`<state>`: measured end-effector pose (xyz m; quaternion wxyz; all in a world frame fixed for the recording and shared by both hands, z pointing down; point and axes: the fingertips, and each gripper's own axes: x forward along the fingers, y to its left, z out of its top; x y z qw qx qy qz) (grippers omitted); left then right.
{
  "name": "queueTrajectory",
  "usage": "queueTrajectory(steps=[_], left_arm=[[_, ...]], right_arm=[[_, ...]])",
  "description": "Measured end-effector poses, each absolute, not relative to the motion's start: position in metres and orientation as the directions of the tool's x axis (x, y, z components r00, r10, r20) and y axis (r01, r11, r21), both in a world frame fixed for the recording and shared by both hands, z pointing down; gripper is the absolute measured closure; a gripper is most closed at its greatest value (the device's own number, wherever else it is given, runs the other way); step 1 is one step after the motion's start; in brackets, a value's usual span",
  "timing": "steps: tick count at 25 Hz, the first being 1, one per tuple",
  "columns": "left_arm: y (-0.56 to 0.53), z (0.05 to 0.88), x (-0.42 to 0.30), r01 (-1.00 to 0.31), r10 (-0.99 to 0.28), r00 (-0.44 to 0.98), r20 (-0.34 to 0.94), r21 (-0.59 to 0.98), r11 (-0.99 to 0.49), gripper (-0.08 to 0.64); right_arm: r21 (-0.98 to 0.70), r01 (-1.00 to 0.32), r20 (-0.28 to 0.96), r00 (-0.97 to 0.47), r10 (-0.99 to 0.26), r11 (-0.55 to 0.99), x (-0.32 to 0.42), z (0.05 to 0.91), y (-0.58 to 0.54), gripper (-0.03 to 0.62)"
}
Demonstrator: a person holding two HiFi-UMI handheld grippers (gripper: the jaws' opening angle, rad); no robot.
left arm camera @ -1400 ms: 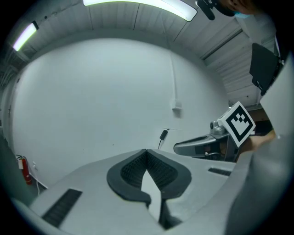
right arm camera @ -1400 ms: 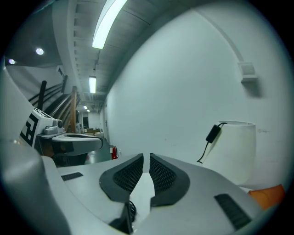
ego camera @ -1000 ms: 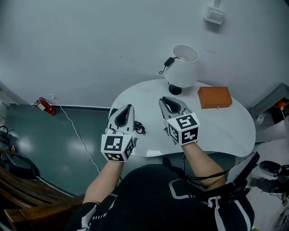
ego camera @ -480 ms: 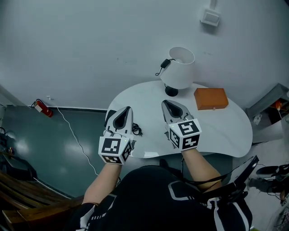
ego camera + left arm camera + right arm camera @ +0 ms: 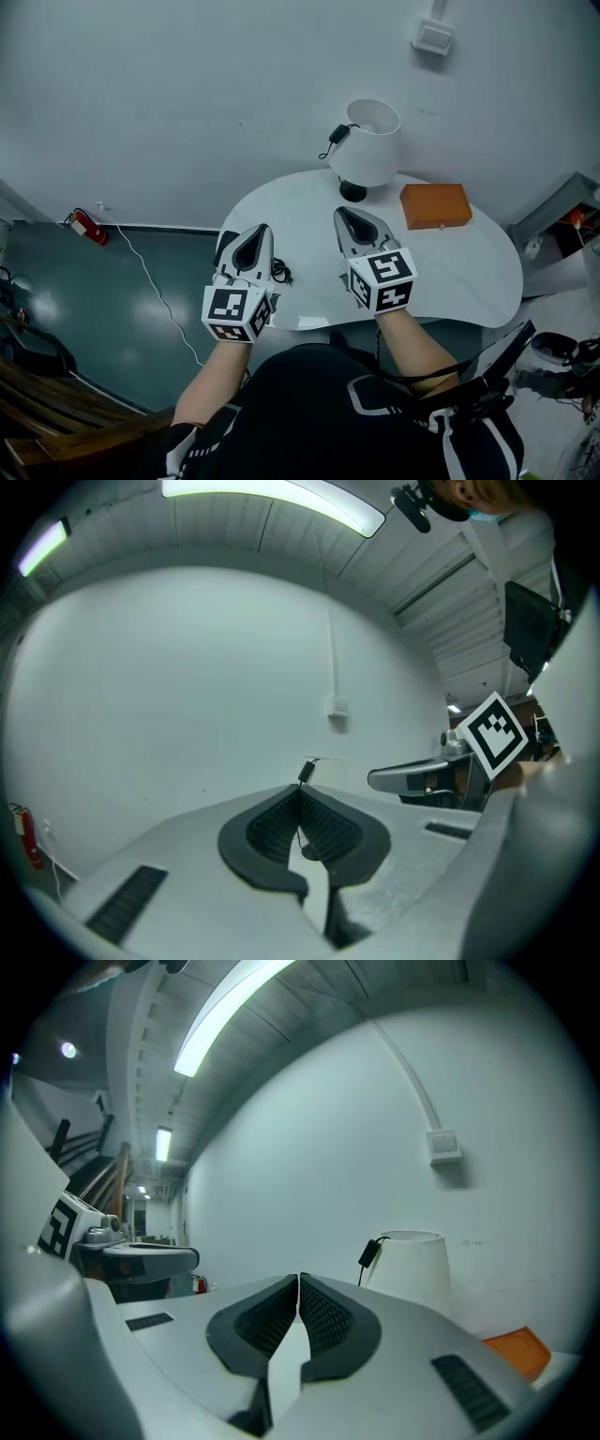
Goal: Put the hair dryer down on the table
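1. We find the left tongs point(image 5: 262, 232) clenched. In the left gripper view their 2 pads point(image 5: 272, 827) meet at the tips with nothing between them.
2. We find the right tongs point(image 5: 343, 216) clenched too. In the right gripper view the 2 pads point(image 5: 323, 1321) close tip to tip on nothing.
3. Both tongs are held side by side, apart from each other, over the near part of the white desk point(image 5: 450, 272). They point toward the far wall.
4. We take the dark body at the near left edge of the desk for the hair dryer point(image 5: 224, 247). The left tongs above it hide most of it, and neither pair grips it.
5. A black cord point(image 5: 280, 273) lies bunched on the desk just right of the left tongs.
6. A white lamp point(image 5: 370, 141) stands at the far edge of the desk. An orange box point(image 5: 436, 204) lies to the lamp's right.
7. A red fire extinguisher point(image 5: 84, 227) lies on the floor at the left, by the wall.
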<state>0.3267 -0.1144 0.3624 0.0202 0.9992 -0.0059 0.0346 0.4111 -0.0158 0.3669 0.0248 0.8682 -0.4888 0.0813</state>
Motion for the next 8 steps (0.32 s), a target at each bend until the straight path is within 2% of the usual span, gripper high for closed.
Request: queueTrajectory(steps=[8], left_arm=[[-0.1129, 0.363, 0.3313, -0.011, -0.008, 0.997, 0.072, 0.038, -0.999, 0.554]], right_arm=[[-0.042, -0.852, 0.172, 0.509, -0.843, -0.522, 0.4145, 0.3693, -0.0149, 0.563]])
